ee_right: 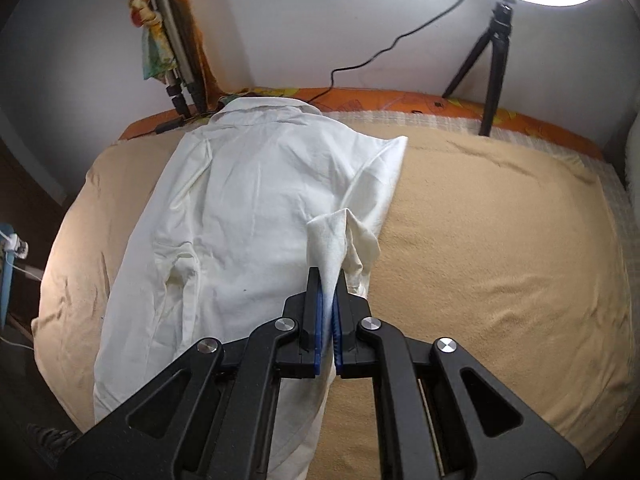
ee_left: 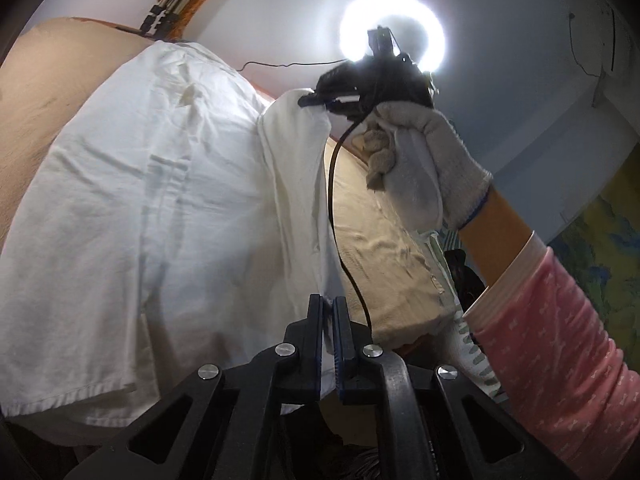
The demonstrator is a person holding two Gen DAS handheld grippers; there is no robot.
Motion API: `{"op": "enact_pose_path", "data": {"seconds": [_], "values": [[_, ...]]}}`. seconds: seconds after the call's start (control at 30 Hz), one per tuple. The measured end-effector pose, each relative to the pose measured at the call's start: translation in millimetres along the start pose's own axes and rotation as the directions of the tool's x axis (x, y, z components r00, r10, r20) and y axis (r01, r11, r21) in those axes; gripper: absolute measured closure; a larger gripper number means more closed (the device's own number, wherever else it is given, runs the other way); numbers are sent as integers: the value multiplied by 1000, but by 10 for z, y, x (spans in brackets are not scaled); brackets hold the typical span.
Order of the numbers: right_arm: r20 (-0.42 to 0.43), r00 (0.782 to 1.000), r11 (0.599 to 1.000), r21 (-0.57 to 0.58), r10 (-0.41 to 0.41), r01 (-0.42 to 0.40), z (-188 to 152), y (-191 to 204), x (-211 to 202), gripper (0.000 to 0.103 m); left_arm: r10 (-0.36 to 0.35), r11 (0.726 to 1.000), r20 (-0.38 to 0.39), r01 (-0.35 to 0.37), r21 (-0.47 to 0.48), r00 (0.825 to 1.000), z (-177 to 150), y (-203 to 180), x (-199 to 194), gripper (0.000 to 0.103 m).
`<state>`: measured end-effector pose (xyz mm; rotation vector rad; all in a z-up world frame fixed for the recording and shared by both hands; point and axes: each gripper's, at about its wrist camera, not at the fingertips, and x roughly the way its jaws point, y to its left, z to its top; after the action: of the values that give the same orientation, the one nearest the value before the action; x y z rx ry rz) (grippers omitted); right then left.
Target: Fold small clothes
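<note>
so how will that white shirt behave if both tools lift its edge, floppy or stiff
Probably floppy: the white shirt sags in soft folds from the right tool. Likely light, since thin pinches hold it. It may drag along the tan bedcover.

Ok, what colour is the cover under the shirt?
Tan, plain cover; right wrist view shows it best.

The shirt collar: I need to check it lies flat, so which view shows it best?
The right wrist view: the collar of the shirt shows at the bed's far edge. The left wrist view shows only the shirt's body.
</note>
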<state>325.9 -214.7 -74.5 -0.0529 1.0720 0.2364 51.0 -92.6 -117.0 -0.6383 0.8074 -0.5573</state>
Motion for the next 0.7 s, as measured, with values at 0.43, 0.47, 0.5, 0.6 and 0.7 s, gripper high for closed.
{"op": "enact_pose_path", "data": {"seconds": [0.43, 0.47, 0.5, 0.6, 0.7], "values": [[-98, 992, 974, -218, -78, 55, -41, 859, 587, 98, 66, 995, 20, -65, -81, 998, -105, 411, -327, 103], [-106, 991, 974, -219, -77, 52, -48, 877, 632, 98, 73, 994, 19, -71, -86, 997, -112, 438, -342, 103], [-113, 991, 974, -220, -77, 50, -56, 894, 676, 98, 78, 993, 17, -76, -92, 997, -111, 472, -345, 103], [-143, 989, 978, -210, -47, 16, -67, 890, 761, 95, 92, 990, 2, -91, -104, 996, -125, 521, -329, 103], [-127, 991, 988, -142, 46, -64, -69, 773, 562, 74, 104, 990, -6, -104, -95, 995, -95, 508, -296, 103]]}}
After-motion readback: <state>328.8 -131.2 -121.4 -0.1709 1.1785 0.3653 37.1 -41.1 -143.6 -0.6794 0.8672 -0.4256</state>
